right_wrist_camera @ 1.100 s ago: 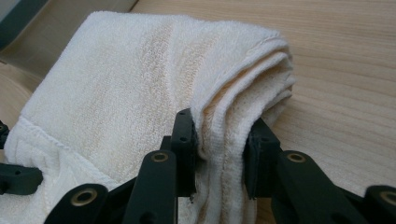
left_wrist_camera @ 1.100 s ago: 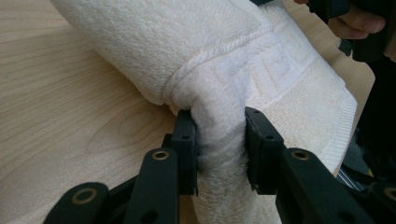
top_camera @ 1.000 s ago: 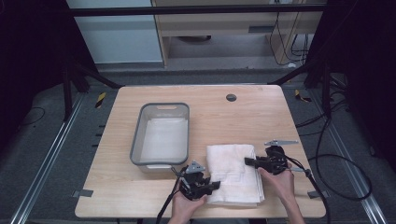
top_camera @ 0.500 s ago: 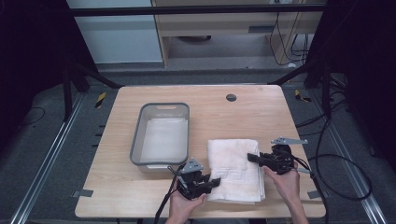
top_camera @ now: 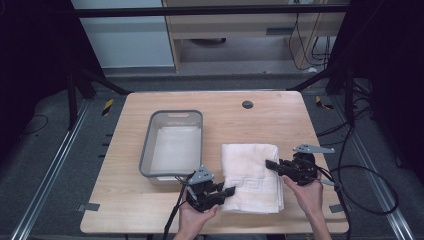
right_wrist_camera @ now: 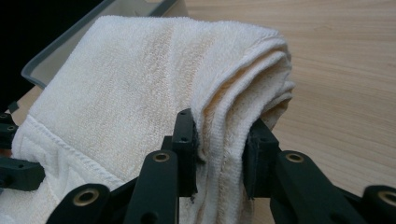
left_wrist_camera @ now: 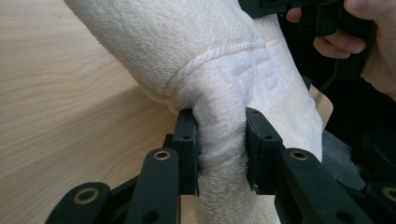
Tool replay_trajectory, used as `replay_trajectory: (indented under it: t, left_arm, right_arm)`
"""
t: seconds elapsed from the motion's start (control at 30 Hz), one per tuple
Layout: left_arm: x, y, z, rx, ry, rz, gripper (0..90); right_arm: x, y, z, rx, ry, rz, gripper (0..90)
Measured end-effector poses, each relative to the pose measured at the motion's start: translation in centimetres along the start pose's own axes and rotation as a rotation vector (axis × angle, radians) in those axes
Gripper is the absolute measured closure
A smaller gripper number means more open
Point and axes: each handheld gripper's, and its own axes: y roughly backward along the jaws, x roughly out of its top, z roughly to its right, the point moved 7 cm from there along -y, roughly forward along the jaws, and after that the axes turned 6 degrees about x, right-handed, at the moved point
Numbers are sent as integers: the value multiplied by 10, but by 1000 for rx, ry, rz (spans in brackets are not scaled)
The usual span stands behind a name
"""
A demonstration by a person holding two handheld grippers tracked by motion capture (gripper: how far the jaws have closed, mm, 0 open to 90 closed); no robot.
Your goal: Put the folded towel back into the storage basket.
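High view: a person is working two hand-held grippers on a folded white towel (top_camera: 251,175) lying at the near right of a wooden table (top_camera: 125,200), just beside a grey plastic bin (top_camera: 172,142) that is holding another pale cloth. The left gripper (top_camera: 227,191) is pinching the towel's near left edge, while the right gripper (top_camera: 269,164) is clamping its right edge farther up. Left gripper view is showing both jaws pressed into a bunched section of terry cloth (left_wrist_camera: 222,135), with the patterned border band running just above them and the other hand (left_wrist_camera: 369,42) looming at upper right. Right gripper view is showing the jaws squeezing the stacked folds (right_wrist_camera: 222,135), the bin's rim (right_wrist_camera: 56,51) sitting behind at upper left.
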Motion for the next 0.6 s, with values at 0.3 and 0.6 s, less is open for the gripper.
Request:
replay_trajectory:
  t: [0.3,0.6]
  left_arm:
    - [9,10,3,2,-17,37,688]
    - [18,17,4,11,-31,64,689]
  right_arm:
    - [9,5,-7,0,20,37,705]
    - [20,8,-14,-2,38,63,705]
